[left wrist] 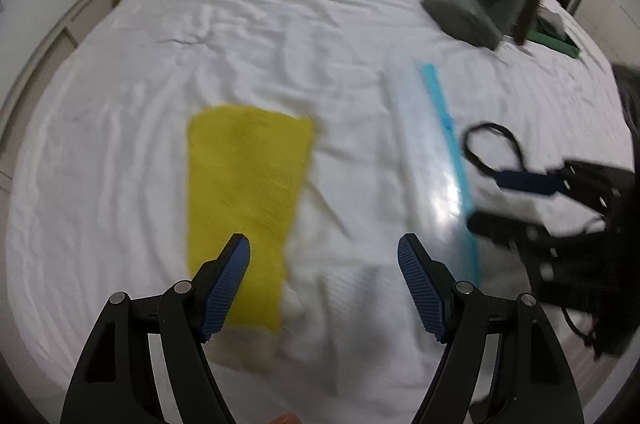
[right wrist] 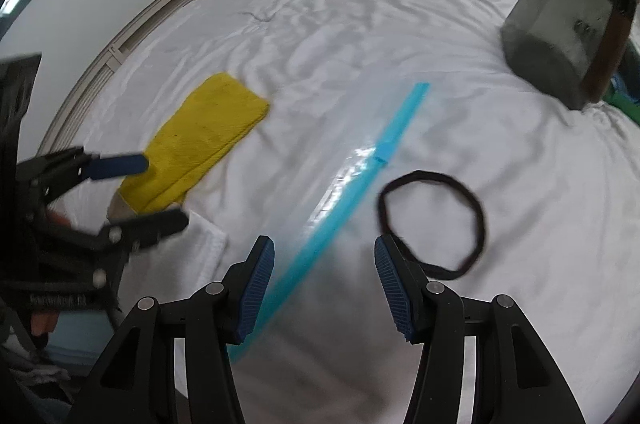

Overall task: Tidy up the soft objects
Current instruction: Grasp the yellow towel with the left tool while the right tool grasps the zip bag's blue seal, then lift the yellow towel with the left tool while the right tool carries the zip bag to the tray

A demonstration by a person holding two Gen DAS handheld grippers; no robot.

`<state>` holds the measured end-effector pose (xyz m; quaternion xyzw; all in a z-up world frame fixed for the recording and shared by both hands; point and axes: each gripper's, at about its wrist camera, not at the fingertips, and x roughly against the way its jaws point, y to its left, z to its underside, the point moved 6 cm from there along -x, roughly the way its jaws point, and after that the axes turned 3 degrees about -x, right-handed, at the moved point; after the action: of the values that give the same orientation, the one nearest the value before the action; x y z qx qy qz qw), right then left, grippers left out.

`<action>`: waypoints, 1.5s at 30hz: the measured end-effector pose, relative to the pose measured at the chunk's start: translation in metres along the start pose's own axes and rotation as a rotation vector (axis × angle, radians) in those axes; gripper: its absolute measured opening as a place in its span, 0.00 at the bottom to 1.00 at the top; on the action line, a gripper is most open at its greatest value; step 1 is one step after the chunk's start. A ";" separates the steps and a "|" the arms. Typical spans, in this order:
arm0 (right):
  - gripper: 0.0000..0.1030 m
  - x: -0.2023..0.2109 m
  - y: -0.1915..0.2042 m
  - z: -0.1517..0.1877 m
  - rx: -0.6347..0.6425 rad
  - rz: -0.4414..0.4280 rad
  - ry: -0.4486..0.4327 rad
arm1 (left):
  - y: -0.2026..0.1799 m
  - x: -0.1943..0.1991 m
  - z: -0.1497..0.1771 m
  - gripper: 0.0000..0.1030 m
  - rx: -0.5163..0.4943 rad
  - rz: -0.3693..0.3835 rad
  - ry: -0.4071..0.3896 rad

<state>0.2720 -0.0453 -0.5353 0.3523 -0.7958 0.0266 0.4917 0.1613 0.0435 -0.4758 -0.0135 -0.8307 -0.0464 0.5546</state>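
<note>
Overhead, left gripper (left wrist: 324, 260) jaws wide and empty above folded yellow cloth (left wrist: 246, 192) on white bedsheet (left wrist: 280, 4), right gripper (right wrist: 325, 258) jaws apart, empty, over clear zip bag with blue seal strip (right wrist: 360, 180), black elastic band (right wrist: 432, 224) just beside, dark grey container (right wrist: 560, 36) well apart.

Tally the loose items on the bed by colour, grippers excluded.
Yellow: 1, folded yellow towel
Black: 1, black elastic band loop
Clear with blue strip: 1, clear plastic zip bag
Dark grey: 1, dark grey translucent container with brown handle
Green: 1, flat green item, mostly hidden
Total: 5
</note>
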 end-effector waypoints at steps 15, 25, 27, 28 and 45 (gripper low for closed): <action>0.52 -0.049 0.007 -0.008 -0.088 -0.011 0.073 | 0.049 -0.068 0.006 0.69 0.082 0.037 0.151; 0.21 -0.064 0.008 -0.014 -0.100 -0.024 0.076 | 0.062 -0.082 0.004 0.65 0.114 0.072 0.153; 0.16 -0.063 0.010 -0.014 -0.090 -0.025 0.073 | 0.072 -0.081 0.001 0.48 0.124 0.047 0.141; 0.14 -0.062 0.011 -0.014 -0.086 -0.026 0.069 | 0.077 -0.080 0.000 0.38 0.128 0.039 0.140; 0.03 -0.032 0.019 -0.022 0.006 -0.016 0.012 | 0.083 -0.013 -0.014 0.14 0.145 -0.113 0.034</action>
<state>0.2861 -0.0052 -0.5433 0.3598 -0.7901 0.0270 0.4956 0.1847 0.1255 -0.4772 0.0741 -0.8218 -0.0177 0.5647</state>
